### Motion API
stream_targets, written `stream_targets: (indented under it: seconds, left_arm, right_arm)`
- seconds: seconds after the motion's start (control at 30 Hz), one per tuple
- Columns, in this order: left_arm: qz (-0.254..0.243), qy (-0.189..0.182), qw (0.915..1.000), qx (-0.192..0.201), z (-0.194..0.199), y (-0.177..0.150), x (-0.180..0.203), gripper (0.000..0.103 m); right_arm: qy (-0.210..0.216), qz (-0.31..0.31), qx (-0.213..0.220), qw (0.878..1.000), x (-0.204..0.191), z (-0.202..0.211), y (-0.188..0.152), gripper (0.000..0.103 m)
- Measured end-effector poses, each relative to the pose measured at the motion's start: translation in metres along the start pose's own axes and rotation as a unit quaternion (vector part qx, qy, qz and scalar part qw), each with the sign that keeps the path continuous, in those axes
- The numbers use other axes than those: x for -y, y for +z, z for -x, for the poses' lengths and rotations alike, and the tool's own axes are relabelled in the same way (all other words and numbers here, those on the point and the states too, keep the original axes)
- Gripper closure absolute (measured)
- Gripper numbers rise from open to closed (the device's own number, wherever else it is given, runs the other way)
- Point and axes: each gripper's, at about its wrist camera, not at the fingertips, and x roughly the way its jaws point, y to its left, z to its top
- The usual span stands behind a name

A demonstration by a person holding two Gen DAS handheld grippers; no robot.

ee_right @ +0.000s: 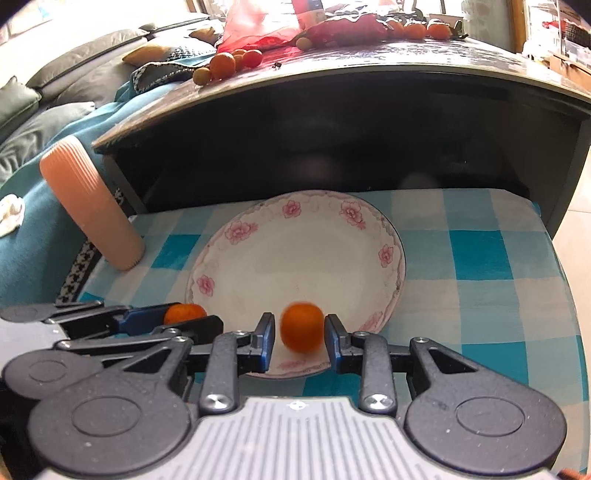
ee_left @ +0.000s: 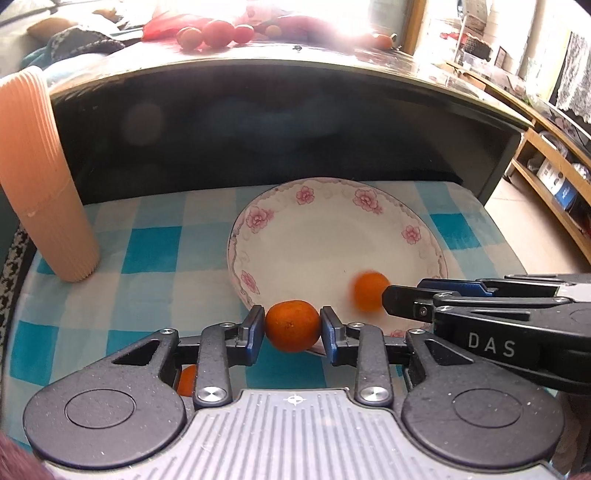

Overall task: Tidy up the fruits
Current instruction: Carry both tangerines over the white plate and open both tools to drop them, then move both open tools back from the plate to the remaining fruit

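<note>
**Desk:** Over the near rim of the flowered plate [ee_left: 332, 236], what is the left gripper [ee_left: 293, 328] carrying?

**Photographer:** A mandarin [ee_left: 293, 325], clamped between narrowly set pads. It is nearly round, slightly wider pad to pad, with its stem scar facing the lens.

**Desk:** And the right gripper [ee_right: 300, 332]?

**Photographer:** Its jaws stand barely parted around a second mandarin [ee_right: 301, 326], also above the near rim. A sliver of plate shows between one pad and the fruit, so it is not pinched. That fruit is smeared by blur, so its axis is hard to read.

**Desk:** Anything cut off?

**Photographer:** An orange piece [ee_left: 186, 380] under the left gripper's linkage is mostly hidden. Only the right view shows the sofa cushions [ee_right: 22, 99]. Both views show the checked cloth [ee_left: 147, 251], the ribbed peach cylinder [ee_left: 40, 177] and loose fruit [ee_left: 216, 33] on the dark table [ee_left: 258, 122].
</note>
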Motion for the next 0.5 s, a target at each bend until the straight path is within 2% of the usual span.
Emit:
stream_targets:
  seconds: [0.27, 0.5]
  left_arm:
    - [0.013, -0.006, 0.9999, 0.007, -0.003, 0.003, 0.001, 0.054]
    - [0.006, 0.005, 0.9998, 0.017, 0.004, 0.004, 0.004, 0.042]
  right_arm:
    - [-0.003, -0.041, 0.006, 0.999, 0.011, 0.0, 0.003, 0.07]
    - [-0.004, -0.045, 0.017, 0.999, 0.015, 0.01, 0.004, 0.069]
